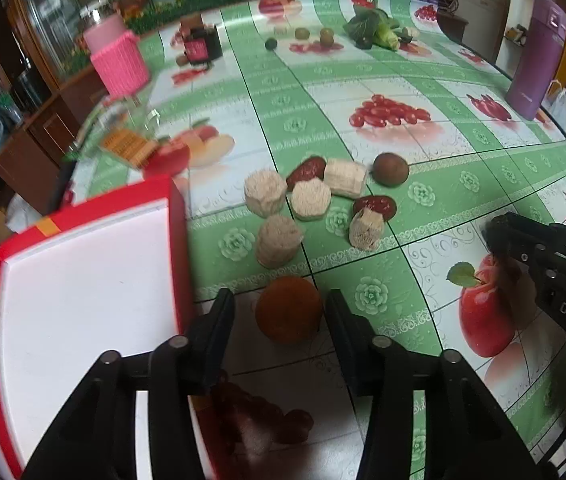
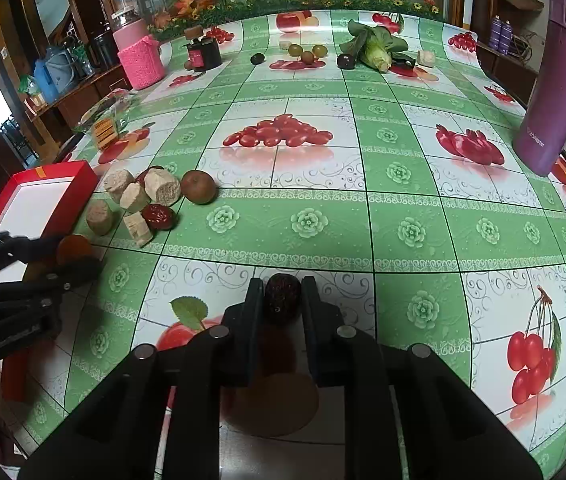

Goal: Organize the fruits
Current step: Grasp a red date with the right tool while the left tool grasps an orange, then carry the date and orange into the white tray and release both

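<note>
Desk is seen with red box at left, nothing inside. Orange sits between open left tool jaws, untouched. Date, long axis forward, is clamped in right tool.

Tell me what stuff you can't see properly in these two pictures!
- Red box, left wrist view: its near and left sides are cut off by the picture edge, and it is blurred.
- Label on the small dark jar, right wrist view: too small to read.
- Dark red fruit in the right claw: its lower part is hidden by the fingers.
- Orange fruit, right wrist view: partly hidden behind the left claw.
</note>
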`<action>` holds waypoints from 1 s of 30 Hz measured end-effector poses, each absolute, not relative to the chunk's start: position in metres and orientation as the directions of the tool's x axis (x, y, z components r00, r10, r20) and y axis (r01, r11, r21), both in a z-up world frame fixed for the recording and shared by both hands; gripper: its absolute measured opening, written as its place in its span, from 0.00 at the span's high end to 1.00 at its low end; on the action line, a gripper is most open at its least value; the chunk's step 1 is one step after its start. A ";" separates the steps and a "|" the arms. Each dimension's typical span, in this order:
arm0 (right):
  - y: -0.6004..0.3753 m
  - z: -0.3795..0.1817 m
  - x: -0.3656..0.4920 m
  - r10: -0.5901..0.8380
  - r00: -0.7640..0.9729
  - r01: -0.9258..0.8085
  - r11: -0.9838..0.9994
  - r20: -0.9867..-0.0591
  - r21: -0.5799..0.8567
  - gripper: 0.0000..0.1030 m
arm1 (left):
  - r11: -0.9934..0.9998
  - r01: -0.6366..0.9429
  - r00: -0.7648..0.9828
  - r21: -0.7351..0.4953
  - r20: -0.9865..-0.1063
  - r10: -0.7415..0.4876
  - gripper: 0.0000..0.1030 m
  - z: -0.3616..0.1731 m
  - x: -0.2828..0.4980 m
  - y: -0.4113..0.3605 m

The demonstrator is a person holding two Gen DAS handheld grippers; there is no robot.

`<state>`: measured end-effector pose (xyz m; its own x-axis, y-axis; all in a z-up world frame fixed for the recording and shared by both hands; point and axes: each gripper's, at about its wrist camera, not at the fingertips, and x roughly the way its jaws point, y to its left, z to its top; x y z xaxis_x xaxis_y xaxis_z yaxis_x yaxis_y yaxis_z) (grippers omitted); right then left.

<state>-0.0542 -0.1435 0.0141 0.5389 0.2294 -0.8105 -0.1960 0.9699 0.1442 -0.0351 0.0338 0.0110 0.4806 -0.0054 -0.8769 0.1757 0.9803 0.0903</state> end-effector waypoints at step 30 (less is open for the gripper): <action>0.039 0.076 -0.090 0.542 0.449 -0.544 0.796 -0.710 0.263 0.80 | 0.986 -0.167 0.676 0.006 -0.727 0.119 0.70 0.083 -0.121 0.200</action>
<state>-0.0903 0.0389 0.0759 0.4493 0.5421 -0.7101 -0.5445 0.7963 0.2635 -0.1213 0.2002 0.0826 0.6761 0.1187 -0.7272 -0.1669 0.9860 0.0057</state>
